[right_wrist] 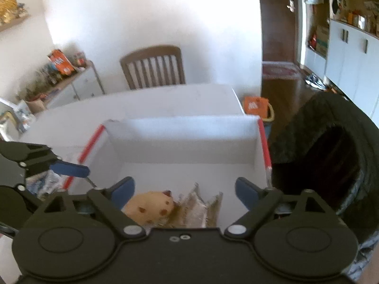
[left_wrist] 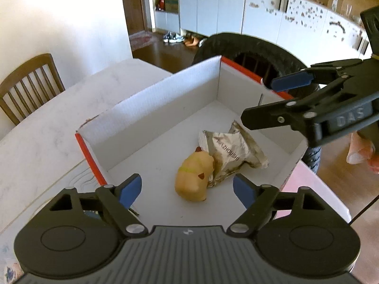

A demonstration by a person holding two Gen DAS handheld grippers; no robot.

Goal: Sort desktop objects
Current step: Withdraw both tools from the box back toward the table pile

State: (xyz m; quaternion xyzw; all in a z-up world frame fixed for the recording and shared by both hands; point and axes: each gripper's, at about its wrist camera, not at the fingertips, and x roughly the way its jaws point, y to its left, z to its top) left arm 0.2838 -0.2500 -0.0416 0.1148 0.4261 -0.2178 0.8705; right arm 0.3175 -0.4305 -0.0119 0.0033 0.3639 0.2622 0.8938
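The left black gripper with blue-padded fingers (left_wrist: 187,189) is pointing steeply downward, its 2 jaws standing wide apart and gripping nothing. The right black gripper with blue pads (right_wrist: 184,193) is tilting downward beside it, jaws likewise spread wide and holding nothing.

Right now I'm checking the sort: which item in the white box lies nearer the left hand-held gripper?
The yellow squishy animal toy, lying between the open left hand-held gripper and the crinkled silver foil snack packet it touches.
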